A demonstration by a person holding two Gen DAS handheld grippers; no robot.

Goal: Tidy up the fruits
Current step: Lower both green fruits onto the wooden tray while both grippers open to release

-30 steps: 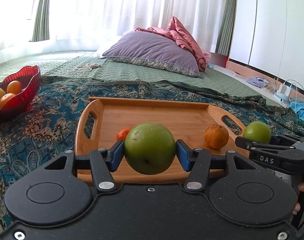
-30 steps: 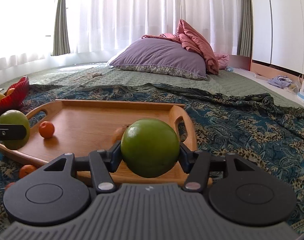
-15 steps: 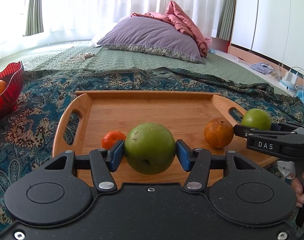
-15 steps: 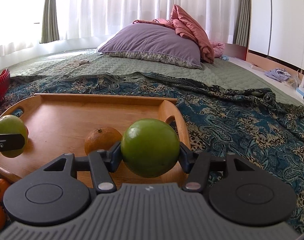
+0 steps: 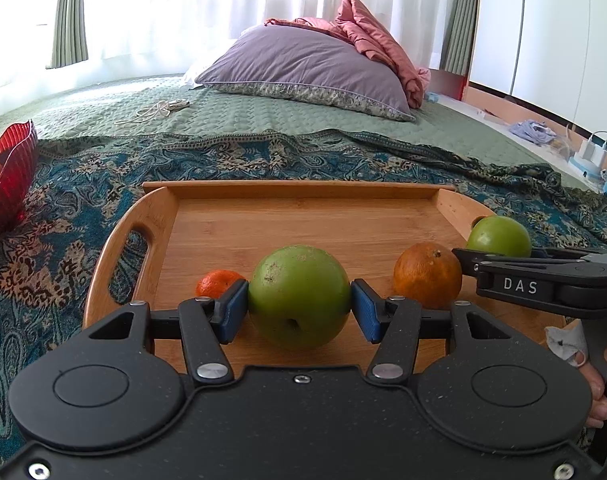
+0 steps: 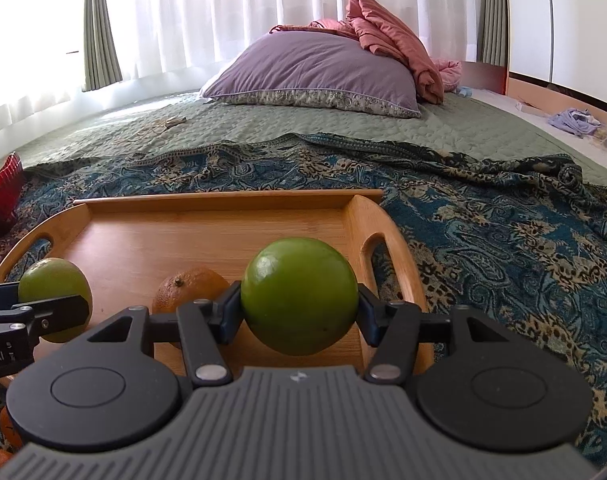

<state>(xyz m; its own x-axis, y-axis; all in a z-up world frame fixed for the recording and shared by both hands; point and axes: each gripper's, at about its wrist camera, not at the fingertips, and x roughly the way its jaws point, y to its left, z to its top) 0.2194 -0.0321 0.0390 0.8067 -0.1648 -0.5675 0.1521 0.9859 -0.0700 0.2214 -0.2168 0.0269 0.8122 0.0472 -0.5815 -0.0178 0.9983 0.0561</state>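
1. Left wrist view: my left tool (image 5: 299, 306) is pinching a speckled green fruit (image 5: 299, 294) between its blue pads, held just over the near edge of the wooden tray (image 5: 295, 190).
2. Right wrist view: my right tool (image 6: 299, 306) is clamped on a smoother green fruit (image 6: 299, 294) near the tray's right handle (image 6: 377, 248).
3. On the tray I see a large orange (image 5: 427, 274) and a small tangerine (image 5: 217, 282); both sit near the front edge.
4. A red bowl (image 5: 9, 174) on the bedspread at far left holds at least one orange fruit; how many I cannot tell.
5. At the lower left of the right wrist view there are orange shapes (image 6: 7, 426) off the tray, probably more tangerines on the bedspread.
6. I judge the sorting partway done: two fruits are placed, two are in hand and not yet set down, and the loose ones remain.
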